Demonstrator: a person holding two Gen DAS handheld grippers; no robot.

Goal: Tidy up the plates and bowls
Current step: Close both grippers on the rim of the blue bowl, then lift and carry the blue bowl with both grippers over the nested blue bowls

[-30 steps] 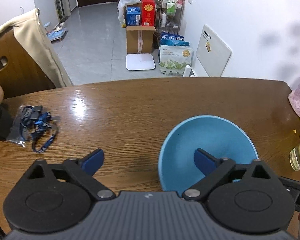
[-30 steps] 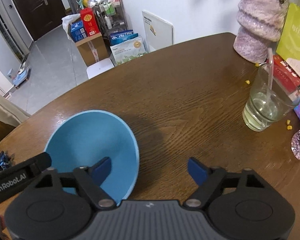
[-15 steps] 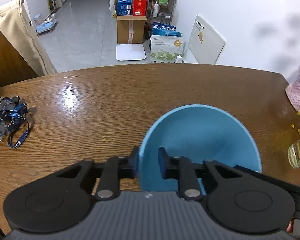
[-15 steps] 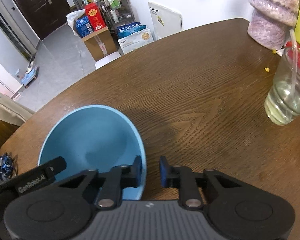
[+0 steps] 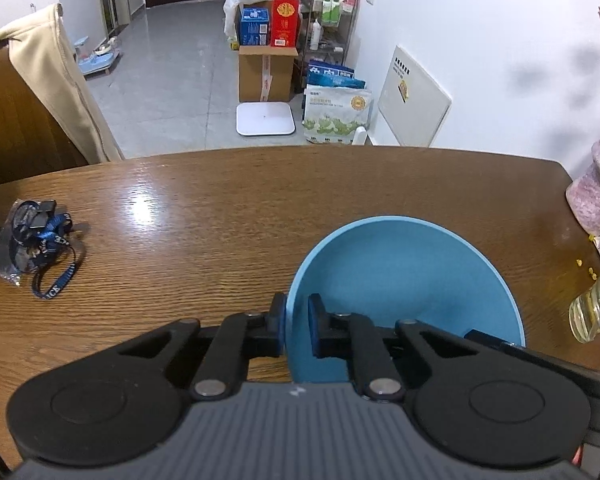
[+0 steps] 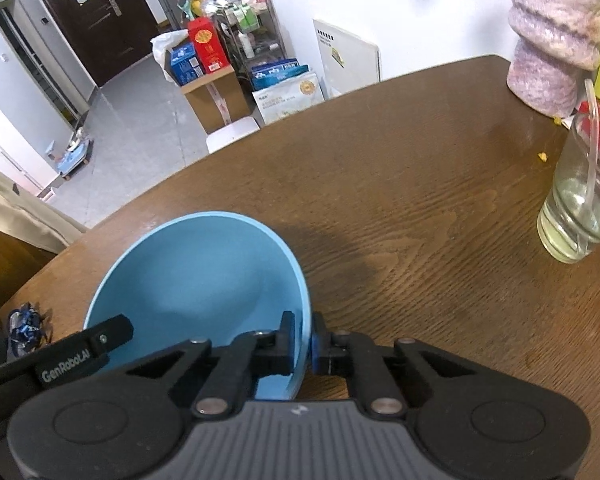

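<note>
A light blue bowl is over the brown wooden table, near its front edge. My left gripper is shut on the bowl's left rim, one finger outside and one inside. My right gripper is shut on the bowl's right rim; the bowl fills the lower left of the right wrist view. The left gripper's body shows there at the bowl's far side. I cannot tell whether the bowl touches the table.
A glass with pale liquid and a straw stands at the right, with a purple textured vase behind it. A blue lanyard lies at the table's left. Yellow crumbs dot the right side. A chair with a beige jacket stands beyond.
Both grippers went from open to shut on opposite rims of the blue bowl. Both views have risen and shifted a little since then.
</note>
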